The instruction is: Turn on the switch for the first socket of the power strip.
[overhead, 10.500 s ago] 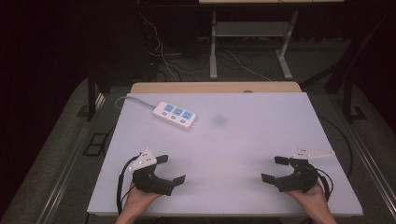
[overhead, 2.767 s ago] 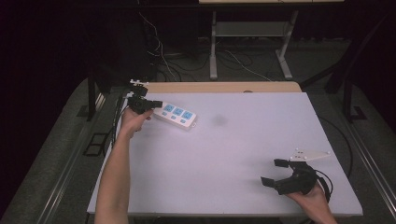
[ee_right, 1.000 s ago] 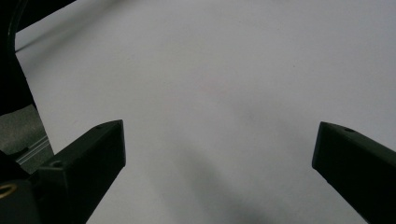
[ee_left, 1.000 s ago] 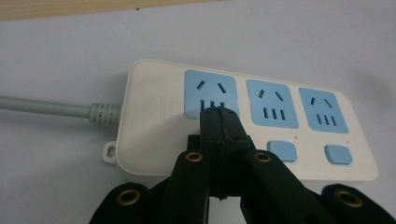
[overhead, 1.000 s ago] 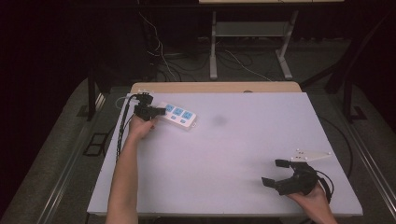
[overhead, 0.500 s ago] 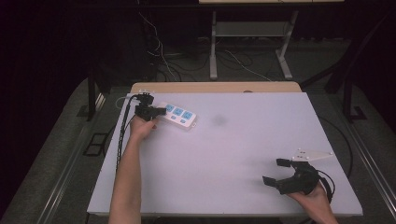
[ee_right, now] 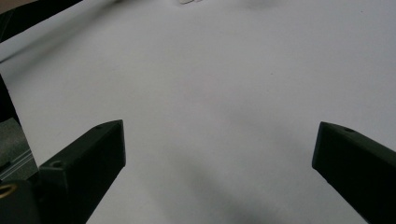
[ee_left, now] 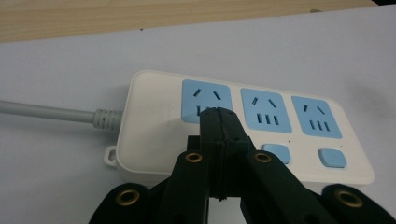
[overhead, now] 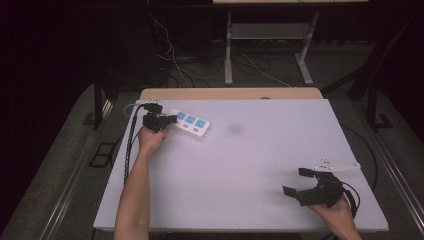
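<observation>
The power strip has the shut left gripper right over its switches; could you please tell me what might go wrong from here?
The left gripper could slip off and hit a socket instead of a blue switch. The power strip lies loose and may slide when pushed, while the open right gripper rests too far away to steady it.

The white table (overhead: pixel 250 165) is lit evenly from above, while the floor and the room around it stay very dark – almost black at the edges. In the left gripper view the power strip (ee_left: pixel 299 140) is sharp and its shadow is soft; the right gripper view is dimmer, greyish, slightly blurred – no glare anywhere
</observation>
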A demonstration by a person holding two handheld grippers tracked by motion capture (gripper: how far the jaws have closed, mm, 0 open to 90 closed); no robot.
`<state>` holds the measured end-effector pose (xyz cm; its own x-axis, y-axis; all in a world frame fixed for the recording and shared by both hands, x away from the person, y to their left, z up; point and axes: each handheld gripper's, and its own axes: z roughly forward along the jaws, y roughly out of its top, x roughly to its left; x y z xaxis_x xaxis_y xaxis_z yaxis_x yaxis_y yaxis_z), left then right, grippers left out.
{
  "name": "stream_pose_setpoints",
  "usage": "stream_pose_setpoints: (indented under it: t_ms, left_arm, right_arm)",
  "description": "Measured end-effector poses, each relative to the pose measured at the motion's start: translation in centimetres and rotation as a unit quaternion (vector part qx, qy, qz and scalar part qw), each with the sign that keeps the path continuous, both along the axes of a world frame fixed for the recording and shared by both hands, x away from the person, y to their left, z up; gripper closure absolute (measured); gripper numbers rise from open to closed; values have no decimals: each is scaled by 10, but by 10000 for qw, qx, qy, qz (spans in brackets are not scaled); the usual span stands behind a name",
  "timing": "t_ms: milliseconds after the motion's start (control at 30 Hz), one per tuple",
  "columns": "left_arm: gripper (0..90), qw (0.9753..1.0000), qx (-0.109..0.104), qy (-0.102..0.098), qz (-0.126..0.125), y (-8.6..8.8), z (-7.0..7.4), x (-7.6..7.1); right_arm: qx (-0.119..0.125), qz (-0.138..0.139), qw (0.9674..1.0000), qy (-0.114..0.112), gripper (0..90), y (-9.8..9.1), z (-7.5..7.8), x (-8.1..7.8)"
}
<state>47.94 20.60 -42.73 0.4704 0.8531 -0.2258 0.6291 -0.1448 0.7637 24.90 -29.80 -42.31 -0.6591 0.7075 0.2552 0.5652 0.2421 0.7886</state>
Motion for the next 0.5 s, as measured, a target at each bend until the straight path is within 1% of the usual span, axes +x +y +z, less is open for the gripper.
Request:
stream_pose_setpoints:
  t_ms: [167, 267, 500]
  left_arm:
    - [894, 10000, -49, -45, 19, 2, 6, -3]
    - [894, 10000, -1, -36, 25, 3, 10, -5]
    - [893, 9999, -71, -81, 34, 5, 19, -11]
  right_arm:
    - [0, 2, 10000, 1, 22, 0, 0, 0]
    - [7, 16, 10000, -4, 22, 0, 0, 0]
    - [-7, 54, 10000, 13, 22, 2, 0, 0]
